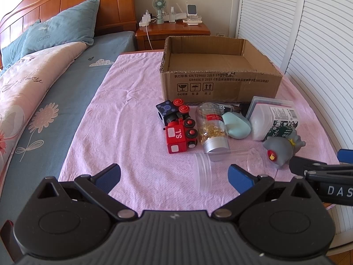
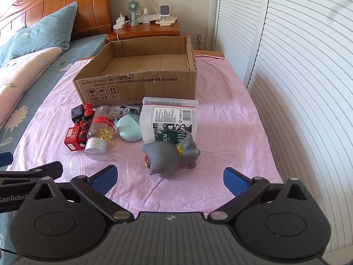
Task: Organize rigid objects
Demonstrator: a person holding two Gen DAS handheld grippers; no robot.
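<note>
Lying jumbled on the pink cloth (image 2: 220,119) just in front of the box (image 2: 141,84): train (image 1: 179,137), pill bottle (image 1: 213,130), teal case (image 1: 237,124), white tub (image 2: 169,121). Standing nearest, beside the tub, grey toy (image 2: 169,154). Lying on its side beside the bottle, clear jar (image 1: 204,172). Hovering wide open and gripping nothing: left gripper (image 1: 174,176), right gripper (image 2: 169,176).
</note>
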